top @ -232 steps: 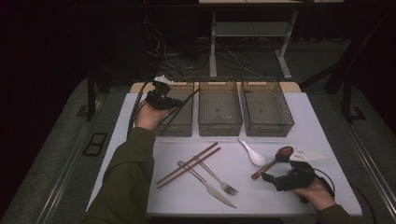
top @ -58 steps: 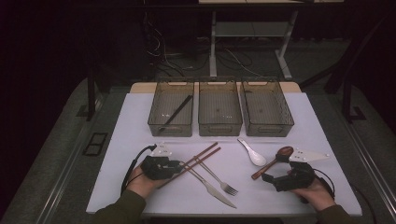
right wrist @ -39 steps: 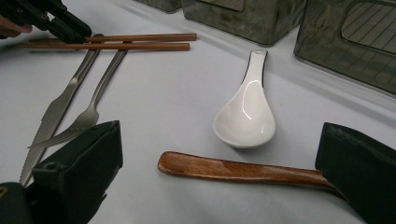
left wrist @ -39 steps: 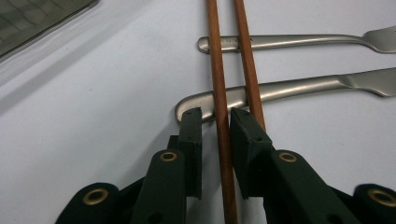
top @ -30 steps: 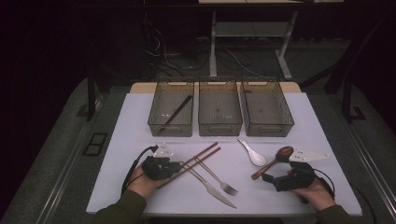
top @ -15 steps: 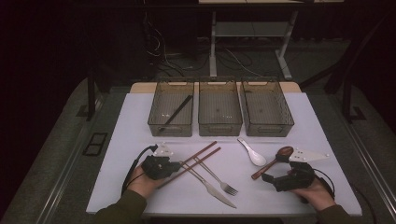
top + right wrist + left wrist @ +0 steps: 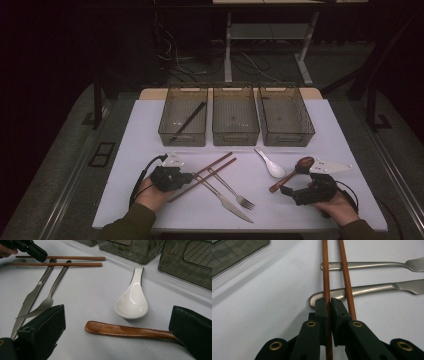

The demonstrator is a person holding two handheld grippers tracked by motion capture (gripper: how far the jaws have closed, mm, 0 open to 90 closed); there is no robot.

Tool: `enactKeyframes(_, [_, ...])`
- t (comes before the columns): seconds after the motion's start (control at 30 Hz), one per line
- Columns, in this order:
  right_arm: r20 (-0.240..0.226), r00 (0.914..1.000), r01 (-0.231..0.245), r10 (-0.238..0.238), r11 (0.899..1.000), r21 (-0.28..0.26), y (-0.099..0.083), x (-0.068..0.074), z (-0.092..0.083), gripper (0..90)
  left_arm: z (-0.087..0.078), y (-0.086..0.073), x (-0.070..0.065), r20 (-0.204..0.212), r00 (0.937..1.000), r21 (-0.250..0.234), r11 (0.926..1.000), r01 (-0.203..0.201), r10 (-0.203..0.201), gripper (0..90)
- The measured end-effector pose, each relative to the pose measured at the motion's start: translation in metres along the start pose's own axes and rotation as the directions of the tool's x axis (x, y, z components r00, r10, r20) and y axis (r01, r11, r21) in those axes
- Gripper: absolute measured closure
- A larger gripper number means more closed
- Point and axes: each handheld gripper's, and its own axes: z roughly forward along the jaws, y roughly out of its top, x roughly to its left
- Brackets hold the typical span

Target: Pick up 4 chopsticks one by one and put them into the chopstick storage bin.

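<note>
On the white desk (image 7: 150, 130), in front of the three mesh bins (image 7: 235, 115), the left gripper (image 7: 329, 305) has just been closing and now pinches one brown chopstick (image 7: 325, 270), beside its twin (image 7: 345, 272). The right gripper (image 7: 117, 322) stands wide open astride the wooden spoon's handle (image 7: 127, 331), not pressing it.

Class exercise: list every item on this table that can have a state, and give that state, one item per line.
Left gripper: shut on one chopstick, jaws just closed.
Held chopstick: clamped, lying on the table.
Second chopstick: free, resting across the fork and knife handles.
Right gripper: open, jaws either side of the wooden spoon.
Wooden spoon: lying flat, not gripped.
Left bin: holds one dark stick.
Middle bin: empty.
Right bin: empty.
</note>
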Motion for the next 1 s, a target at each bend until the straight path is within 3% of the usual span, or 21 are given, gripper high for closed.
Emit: enactKeyframes(1.0, [0.000, 1.0000, 0.001, -0.001, 1.000, 0.008, 0.000, 0.000, 0.001, 0.5, -0.018, 0.010, 0.002, 0.083, 0.9958, -0.075, 0.9967, -0.032, 0.038, 83.6])
